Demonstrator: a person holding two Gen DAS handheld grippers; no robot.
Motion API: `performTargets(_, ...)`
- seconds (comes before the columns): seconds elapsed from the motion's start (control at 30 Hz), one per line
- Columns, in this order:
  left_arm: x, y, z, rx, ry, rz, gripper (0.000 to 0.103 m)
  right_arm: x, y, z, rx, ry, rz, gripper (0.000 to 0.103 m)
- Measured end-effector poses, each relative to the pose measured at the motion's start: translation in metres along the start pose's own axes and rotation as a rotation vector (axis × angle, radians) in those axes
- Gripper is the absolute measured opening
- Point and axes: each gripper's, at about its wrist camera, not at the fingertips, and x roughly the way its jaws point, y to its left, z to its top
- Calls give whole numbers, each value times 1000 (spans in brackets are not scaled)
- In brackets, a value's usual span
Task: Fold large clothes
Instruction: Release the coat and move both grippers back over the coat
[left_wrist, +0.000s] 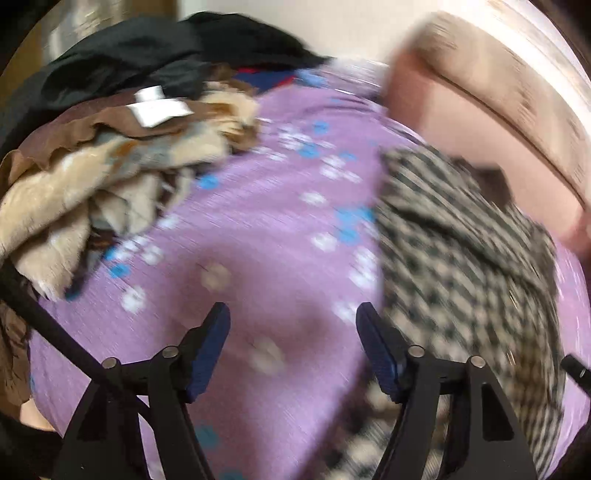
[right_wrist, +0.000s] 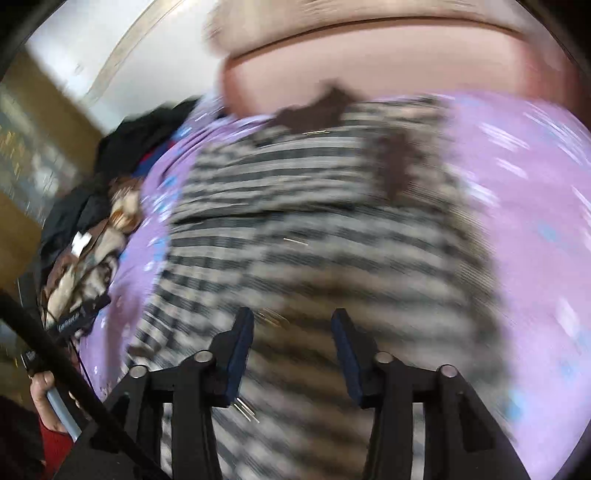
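My left gripper (left_wrist: 293, 345) is hovering open, holding nothing, over the purple sheet (left_wrist: 258, 229) | my right gripper (right_wrist: 293, 354) is gaping empty above the checked garment (right_wrist: 314, 229) | clothes pile (left_wrist: 92, 177) is lying far left

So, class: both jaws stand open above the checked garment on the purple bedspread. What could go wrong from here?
1. The checked garment lies rumpled, so the right gripper may pinch several layers and fold it crooked.
2. The left gripper hangs over the purple bedspread, beside the garment's edge; it might grab bedspread instead.
3. The clothes pile sits close and could get dragged in.
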Motion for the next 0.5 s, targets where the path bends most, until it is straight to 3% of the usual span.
performTargets(0.1,-12,-41,-28,105,38,-73,73,-49,-72,-30,205,-77,-18,56)
performTargets(0.2,-29,-81,-62,221,105,-188,73,-75,-121,-46,400,-151,-16,57)
performTargets(0.23,-37,-85,-68,218,104,-203,73,-81,-128,-43,430,-171,11,57)
performTargets(0.3,-53,-80,-71,180,88,-194,73,-86,-116,-30,429,-191,107,57)
performTargets(0.4,-72,-50,-59,89,66,-134,73,-86,-56,-10,311,-174,304,57)
performTargets(0.5,-99,-6,-44,7,-5,67,73,-81,20,-5,109,-109,448,57)
